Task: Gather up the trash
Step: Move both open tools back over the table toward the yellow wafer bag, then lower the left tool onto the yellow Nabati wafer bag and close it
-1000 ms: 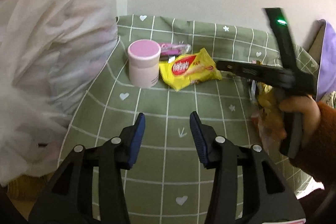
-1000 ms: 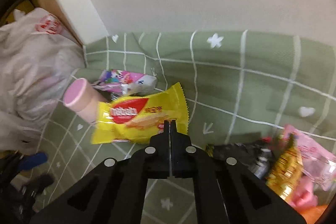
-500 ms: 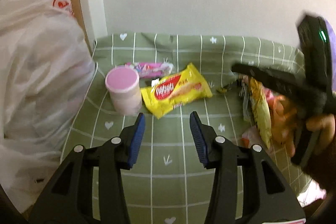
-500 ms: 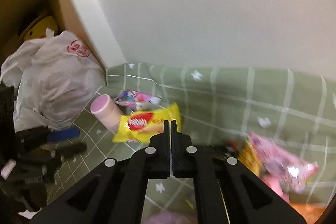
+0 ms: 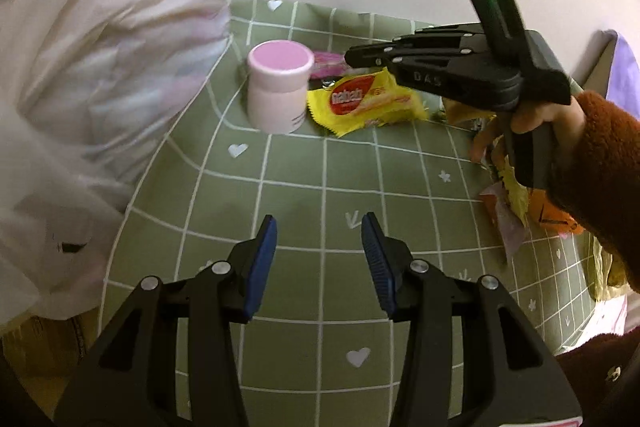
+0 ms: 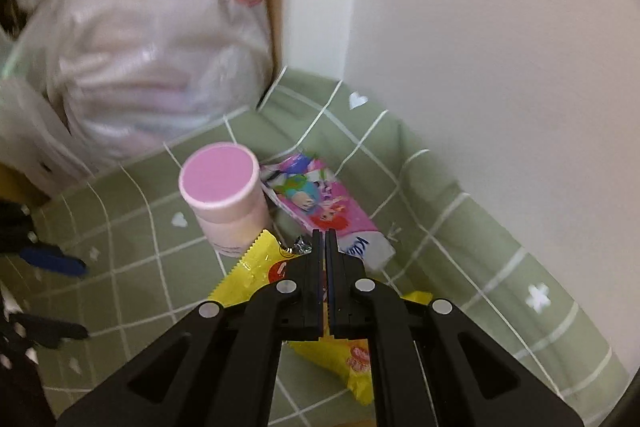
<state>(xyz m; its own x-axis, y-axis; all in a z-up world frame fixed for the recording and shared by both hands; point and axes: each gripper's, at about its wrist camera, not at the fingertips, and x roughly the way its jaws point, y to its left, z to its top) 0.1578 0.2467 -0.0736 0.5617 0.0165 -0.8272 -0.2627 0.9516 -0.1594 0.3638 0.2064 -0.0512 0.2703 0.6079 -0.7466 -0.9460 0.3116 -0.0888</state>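
A pink lidded cup (image 5: 279, 91) (image 6: 224, 195) stands upright on the green checked cloth (image 5: 320, 195). Beside it lies a yellow snack wrapper (image 5: 366, 101) (image 6: 256, 267), and behind it a pink cartoon wrapper (image 6: 320, 205) (image 5: 326, 61). My left gripper (image 5: 318, 237) hovers open over bare cloth in front of the cup, holding nothing. My right gripper (image 6: 325, 239) (image 5: 352, 57) is shut and empty, its tips above the yellow and pink wrappers. A big white plastic bag (image 5: 92, 67) (image 6: 140, 39) bulges at the left.
More crumpled wrappers, yellow, pink and orange (image 5: 508, 195), lie at the cloth's right edge under a hand in a rust-red sleeve (image 5: 592, 171). A white wall (image 6: 480, 47) runs close behind the cloth, and a purple thing (image 5: 626, 67) shows at far right.
The right gripper has swung left and rolled, now over the yellow and pink wrappers beside the cup. The left gripper's view shifted back closer to the cloth; its jaws kept their width.
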